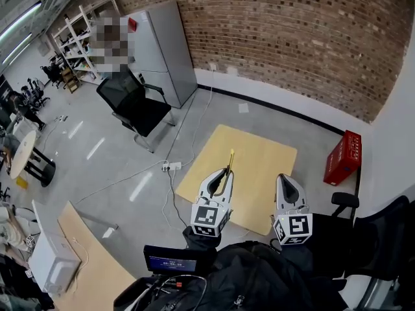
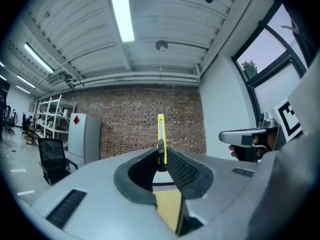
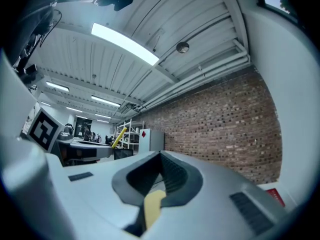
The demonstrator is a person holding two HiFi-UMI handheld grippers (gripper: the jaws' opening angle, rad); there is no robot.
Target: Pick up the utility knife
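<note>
Just past the person's dark sleeves, the left gripper is clamped on the near end of the yellow utility knife, whose long axis points straight ahead from the jaws over the wooden table, while the right gripper, jaws together and empty, is beside it.

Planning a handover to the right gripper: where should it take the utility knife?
Probably the yellow body of the utility knife sticking out past the left gripper, approached from the right side. That slim straight stretch is the only free part; the left jaws clamp its near end.
</note>
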